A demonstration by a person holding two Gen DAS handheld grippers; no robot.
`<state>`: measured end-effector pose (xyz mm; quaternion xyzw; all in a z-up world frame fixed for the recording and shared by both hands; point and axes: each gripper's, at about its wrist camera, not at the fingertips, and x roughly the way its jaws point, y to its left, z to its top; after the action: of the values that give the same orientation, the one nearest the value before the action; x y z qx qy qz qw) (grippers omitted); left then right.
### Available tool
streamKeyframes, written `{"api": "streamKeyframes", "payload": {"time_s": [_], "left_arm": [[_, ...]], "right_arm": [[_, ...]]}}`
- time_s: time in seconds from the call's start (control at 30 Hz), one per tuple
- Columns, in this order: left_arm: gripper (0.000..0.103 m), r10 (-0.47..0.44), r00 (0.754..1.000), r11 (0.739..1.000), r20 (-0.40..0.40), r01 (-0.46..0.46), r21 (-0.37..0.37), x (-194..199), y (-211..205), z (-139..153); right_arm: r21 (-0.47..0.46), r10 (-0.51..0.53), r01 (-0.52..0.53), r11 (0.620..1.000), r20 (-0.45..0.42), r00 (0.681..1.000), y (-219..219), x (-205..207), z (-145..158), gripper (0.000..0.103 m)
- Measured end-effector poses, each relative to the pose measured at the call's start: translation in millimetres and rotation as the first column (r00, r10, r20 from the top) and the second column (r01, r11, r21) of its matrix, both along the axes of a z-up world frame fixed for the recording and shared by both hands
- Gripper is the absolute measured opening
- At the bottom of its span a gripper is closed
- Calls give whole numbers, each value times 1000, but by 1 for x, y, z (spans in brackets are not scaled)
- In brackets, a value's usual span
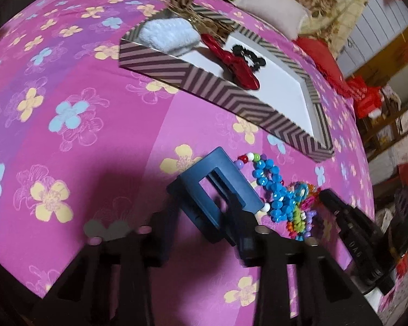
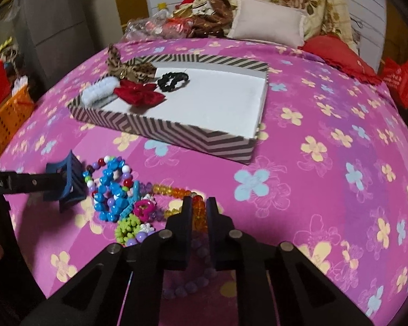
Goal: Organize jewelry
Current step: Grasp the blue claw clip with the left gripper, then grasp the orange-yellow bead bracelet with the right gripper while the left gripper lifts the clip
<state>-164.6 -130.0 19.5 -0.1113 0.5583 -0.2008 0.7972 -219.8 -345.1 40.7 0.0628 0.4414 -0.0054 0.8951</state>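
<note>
You've got one striped tray [image 2: 138, 127] with four hair bits in it: one black scrunchie [image 2: 173, 80], one red bow [image 2: 138, 95], one leopard bow [image 2: 127, 68], one fuzzy white tie [image 2: 100, 92]. Outside sits one blue claw clip [image 1: 217, 190] and a bead pile [image 2: 122, 198] (too tangled to count).
</note>
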Motion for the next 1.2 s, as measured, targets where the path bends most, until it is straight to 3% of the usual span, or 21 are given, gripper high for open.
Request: {"api": "streamKeyframes", "payload": {"time_s": [0.07, 0.2, 0.53, 1.2], "left_arm": [[13, -10, 1000, 1000, 16, 10, -12, -1, 1, 2], [7, -15, 1000, 1000, 24, 15, -11, -1, 6, 5], [7, -5, 998, 999, 63, 7, -32, -1, 18, 24], [7, -17, 985, 1000, 169, 14, 22, 11, 8, 61]], "right_arm": [[0, -2, 2, 1000, 11, 1000, -1, -1, 3, 10], [7, 0, 0, 1000, 40, 999, 0, -3, 13, 10], [3, 19, -20, 1000, 112, 994, 5, -4, 49, 10], [-64, 62, -52, 997, 168, 984, 8, 9, 92, 10]]}}
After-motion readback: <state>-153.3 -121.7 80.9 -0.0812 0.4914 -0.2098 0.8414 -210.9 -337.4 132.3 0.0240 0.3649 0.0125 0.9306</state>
